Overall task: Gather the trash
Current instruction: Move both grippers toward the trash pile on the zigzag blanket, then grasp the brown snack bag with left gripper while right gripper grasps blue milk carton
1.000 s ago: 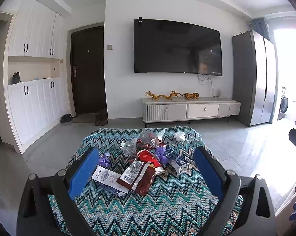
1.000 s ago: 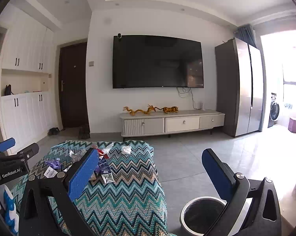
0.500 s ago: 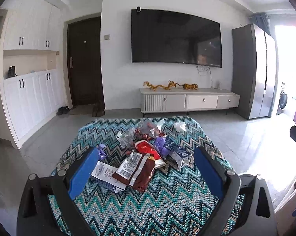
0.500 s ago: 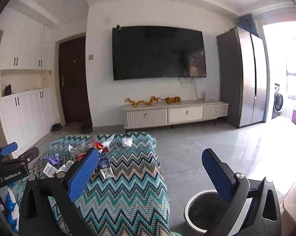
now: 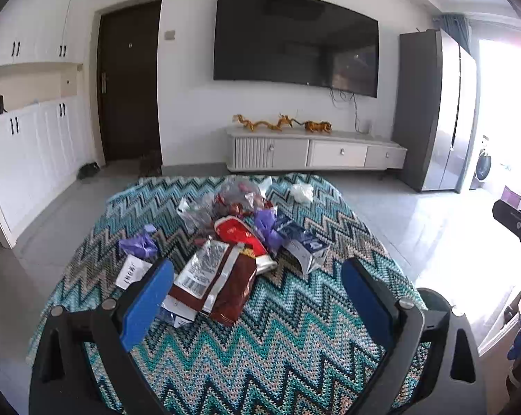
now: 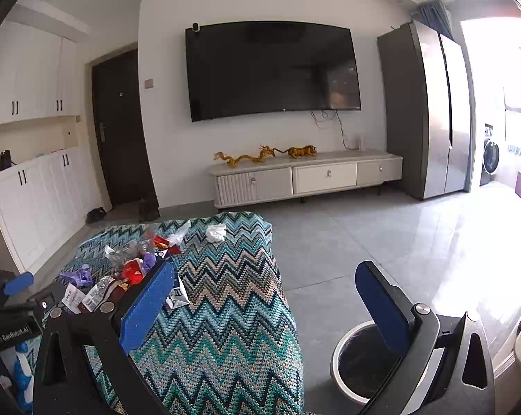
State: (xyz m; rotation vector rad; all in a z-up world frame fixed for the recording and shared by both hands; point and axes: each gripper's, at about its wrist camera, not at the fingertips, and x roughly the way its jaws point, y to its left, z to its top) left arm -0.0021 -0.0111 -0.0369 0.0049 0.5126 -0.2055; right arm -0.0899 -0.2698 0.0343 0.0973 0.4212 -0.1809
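left gripper [image 5: 257, 297] hovering over desk [image 5: 260, 352], jaws gaping wide, empty; wrappers [image 5: 222, 276] lying at 12 o'clock. right gripper [image 6: 267, 304] likewise gaping, bin [image 6: 350, 363] sitting at 5 o'clock.

wrappers [image 5: 222, 269] heaped on table, bin [image 6: 360, 359] beside

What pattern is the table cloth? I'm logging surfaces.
Teal, navy and beige zigzag knit cloth; clearest in the left wrist view.

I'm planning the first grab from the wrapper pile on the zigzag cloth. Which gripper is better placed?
Left. The open left gripper faces the dark red foil snack bag between its fingers; the open right gripper hangs off the table's side, above the round white-rimmed bin.
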